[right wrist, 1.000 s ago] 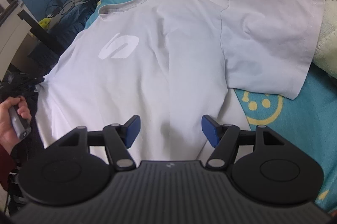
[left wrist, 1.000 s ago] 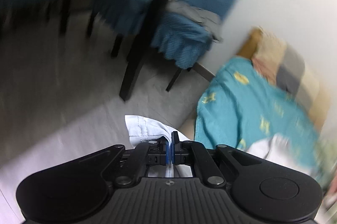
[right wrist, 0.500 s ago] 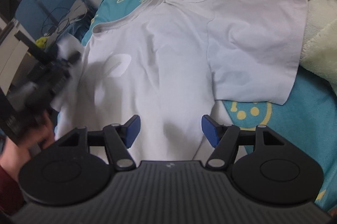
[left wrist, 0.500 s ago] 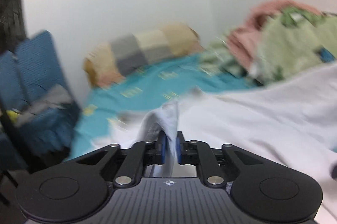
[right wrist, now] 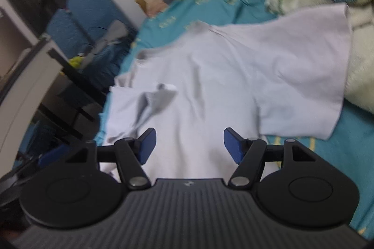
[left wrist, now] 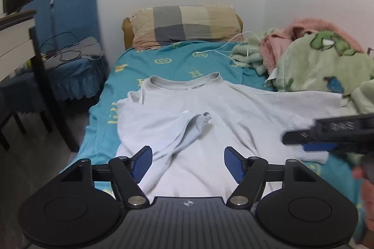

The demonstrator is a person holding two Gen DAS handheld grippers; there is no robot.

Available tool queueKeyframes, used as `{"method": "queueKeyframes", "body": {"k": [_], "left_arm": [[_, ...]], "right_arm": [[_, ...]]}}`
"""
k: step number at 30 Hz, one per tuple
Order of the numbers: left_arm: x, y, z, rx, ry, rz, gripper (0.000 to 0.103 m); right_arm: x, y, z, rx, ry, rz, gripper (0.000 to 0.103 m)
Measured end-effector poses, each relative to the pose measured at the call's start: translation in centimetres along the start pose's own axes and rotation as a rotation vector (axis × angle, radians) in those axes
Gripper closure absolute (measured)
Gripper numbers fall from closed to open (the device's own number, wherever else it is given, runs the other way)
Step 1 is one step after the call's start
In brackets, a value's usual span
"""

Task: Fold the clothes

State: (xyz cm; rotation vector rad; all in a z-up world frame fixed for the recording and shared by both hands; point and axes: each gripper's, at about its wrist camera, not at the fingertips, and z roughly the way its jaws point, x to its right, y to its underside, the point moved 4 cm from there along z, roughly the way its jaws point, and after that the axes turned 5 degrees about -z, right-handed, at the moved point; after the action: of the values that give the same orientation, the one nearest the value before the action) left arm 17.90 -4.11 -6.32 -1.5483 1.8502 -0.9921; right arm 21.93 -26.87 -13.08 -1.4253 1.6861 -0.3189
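A pale white T-shirt (left wrist: 245,115) lies spread on the teal bed sheet (left wrist: 177,59), collar toward the pillow. Its left sleeve (left wrist: 184,129) is folded over onto the chest, with a crumpled tip. My left gripper (left wrist: 188,161) hovers over the shirt's lower part; its jaws are opening and nothing is pinched between them. The right gripper (right wrist: 188,143) stands open above the shirt (right wrist: 222,85), gripping nothing. It also shows at the right edge of the left wrist view as a blurred dark gripper body (left wrist: 332,132). The right sleeve (right wrist: 303,85) lies flat and spread.
A checked pillow (left wrist: 184,24) lies at the head of the bed. Green and pink blankets (left wrist: 322,57) are piled along the right side, with a white cable (left wrist: 224,48) beside them. Blue chairs (left wrist: 70,38) and a dark table (left wrist: 18,34) stand left of the bed.
The left gripper swung from the bed's left side over the shirt, carrying the sleeve, then opened and dropped it on the chest. The right gripper rose slightly, staying open.
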Motion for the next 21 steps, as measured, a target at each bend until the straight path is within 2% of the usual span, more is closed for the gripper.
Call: {"method": "queueKeyframes", "body": {"k": [2, 4, 7, 11, 14, 21], "left_arm": [[0.0, 0.7, -3.1, 0.003, 0.003, -0.042, 0.029], [-0.2, 1.8, -4.5, -0.008, 0.000, -0.066, 0.029], [-1.3, 2.3, -5.2, -0.020, -0.025, -0.055, 0.029], [-3.8, 1.6, -5.6, -0.005, 0.011, -0.073, 0.029], [-5.6, 1.5, -5.7, 0.007, 0.004, -0.050, 0.029], [-10.6, 2.7, -5.2, -0.018, 0.014, -0.160, 0.030]], "right_arm": [[-1.1, 0.1, -0.6, 0.022, -0.037, -0.041, 0.037], [-2.1, 0.3, -1.2, 0.030, -0.074, -0.077, 0.038], [-3.9, 0.8, -1.7, 0.037, -0.124, -0.134, 0.041], [-7.1, 0.4, -0.4, 0.020, -0.166, -0.232, 0.041], [-9.7, -0.4, 2.5, -0.005, -0.181, -0.306, 0.041], [-14.7, -0.2, 12.9, -0.090, -0.215, -0.428, 0.041]]}}
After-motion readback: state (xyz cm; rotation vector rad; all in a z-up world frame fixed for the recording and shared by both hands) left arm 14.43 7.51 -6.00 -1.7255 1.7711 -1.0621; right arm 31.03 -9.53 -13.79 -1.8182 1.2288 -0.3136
